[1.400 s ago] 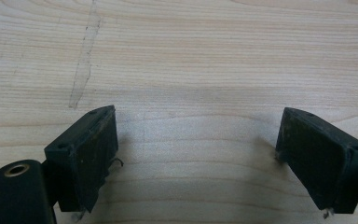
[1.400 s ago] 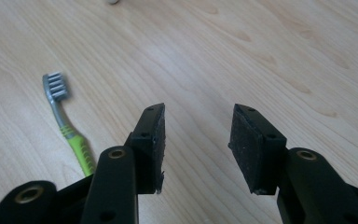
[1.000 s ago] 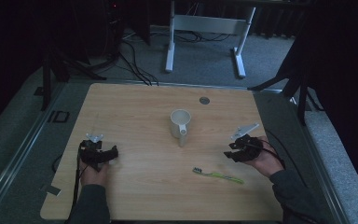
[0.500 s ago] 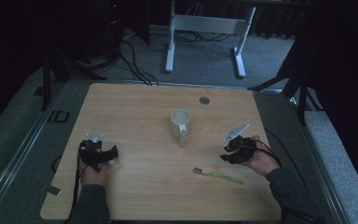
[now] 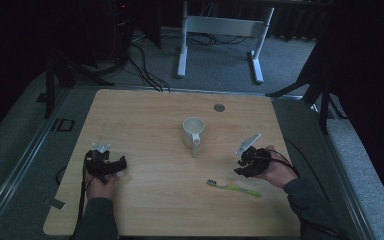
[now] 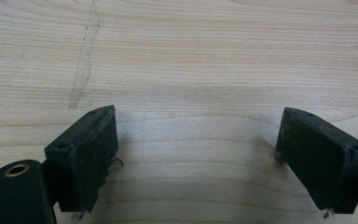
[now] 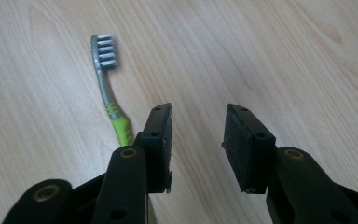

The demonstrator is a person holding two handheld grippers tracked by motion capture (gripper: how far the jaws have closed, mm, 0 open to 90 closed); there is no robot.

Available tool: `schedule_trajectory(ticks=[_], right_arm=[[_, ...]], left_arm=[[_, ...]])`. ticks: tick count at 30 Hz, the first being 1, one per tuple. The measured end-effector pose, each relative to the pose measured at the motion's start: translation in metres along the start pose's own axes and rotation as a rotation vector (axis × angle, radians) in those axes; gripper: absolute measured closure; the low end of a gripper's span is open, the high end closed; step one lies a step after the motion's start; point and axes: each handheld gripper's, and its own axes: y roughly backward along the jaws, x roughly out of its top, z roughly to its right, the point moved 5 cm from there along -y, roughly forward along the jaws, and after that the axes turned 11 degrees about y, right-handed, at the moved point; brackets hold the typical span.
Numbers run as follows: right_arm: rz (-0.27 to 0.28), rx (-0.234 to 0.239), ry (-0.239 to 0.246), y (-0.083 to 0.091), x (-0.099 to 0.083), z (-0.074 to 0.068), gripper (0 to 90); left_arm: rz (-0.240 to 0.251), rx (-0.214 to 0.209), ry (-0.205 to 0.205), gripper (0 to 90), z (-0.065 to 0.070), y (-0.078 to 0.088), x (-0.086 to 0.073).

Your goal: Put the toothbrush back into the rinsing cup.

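The right gripper (image 5: 243, 167) sat low over the wooden table (image 5: 145, 115), and its jaws had just been closing. They were partly apart, with only bare wood between them. The green toothbrush (image 5: 234, 188) lay flat on the table just beside that gripper, apart from the pads, its bristles pointing up. The left gripper (image 5: 111, 167) rested well apart on the other side, jaws spread wide and holding nothing. A white mug (image 5: 193, 132) stood upright between them, farther back.

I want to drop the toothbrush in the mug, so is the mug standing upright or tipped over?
Upright: the mug stands on its base on the table, its round mouth facing up, handle toward the person.
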Motion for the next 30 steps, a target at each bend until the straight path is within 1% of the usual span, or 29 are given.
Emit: schedule_trajectory(ticks=[8,19,23,30], right_arm=[[-0.017,0.022,0.017,-0.003,0.004,-0.003,61.7],[-0.041,0.04,0.048,-0.005,0.009,-0.007,62.2],[-0.066,0.04,0.056,-0.006,0.011,-0.007,63.2],[-0.072,0.05,0.066,-0.007,0.016,-0.009,64.1]], left_arm=[[0.0,0.0,0.0,13.3,0.0,0.0,0.0],[0.0,0.0,0.0,13.3,0.0,0.0,0.0],[0.0,0.0,0.0,13.3,0.0,0.0,0.0],[-0.002,-0.003,-0.004,13.3,0.001,0.0,0.0]])
